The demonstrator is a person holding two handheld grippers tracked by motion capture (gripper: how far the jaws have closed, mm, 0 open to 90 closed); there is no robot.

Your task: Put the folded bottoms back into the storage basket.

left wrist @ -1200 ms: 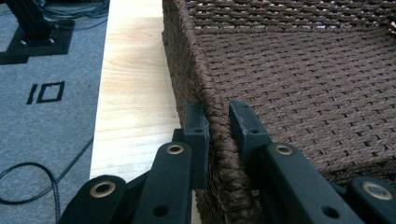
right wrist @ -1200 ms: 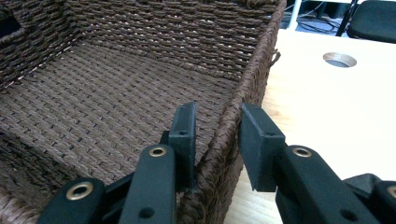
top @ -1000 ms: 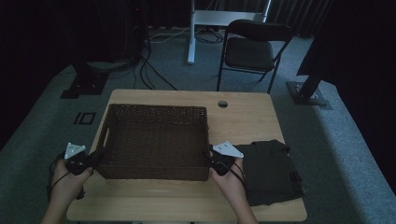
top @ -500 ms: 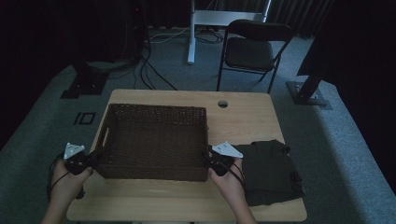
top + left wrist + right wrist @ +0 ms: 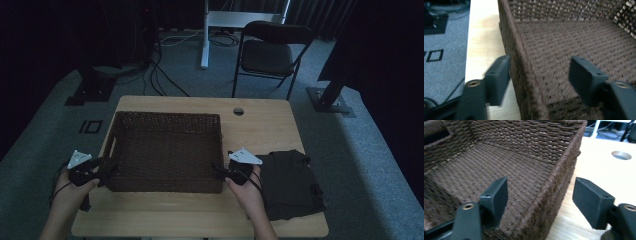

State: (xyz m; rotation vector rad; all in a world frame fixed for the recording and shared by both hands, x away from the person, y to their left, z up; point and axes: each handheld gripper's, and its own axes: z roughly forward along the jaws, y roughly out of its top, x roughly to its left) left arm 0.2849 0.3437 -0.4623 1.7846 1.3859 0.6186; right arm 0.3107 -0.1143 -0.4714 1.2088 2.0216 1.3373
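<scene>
A brown wicker basket (image 5: 167, 116) stands empty on the wooden table (image 5: 262, 132). My left gripper (image 5: 104, 173) is at its near left corner. In the left gripper view the left gripper (image 5: 541, 80) is open astride the basket's left wall (image 5: 524, 75), one jaw outside and one inside. My right gripper (image 5: 218, 172) is at the near right corner. In the right gripper view the right gripper (image 5: 544, 200) is open astride the right wall (image 5: 554, 187) in the same way. Neither pair of jaws presses the wicker.
A dark folded cloth (image 5: 291, 182) lies on the table right of the basket, beside my right hand. A round cable hole (image 5: 238, 111) sits near the far edge. A black chair (image 5: 272, 50) and stand bases are on the floor beyond the table.
</scene>
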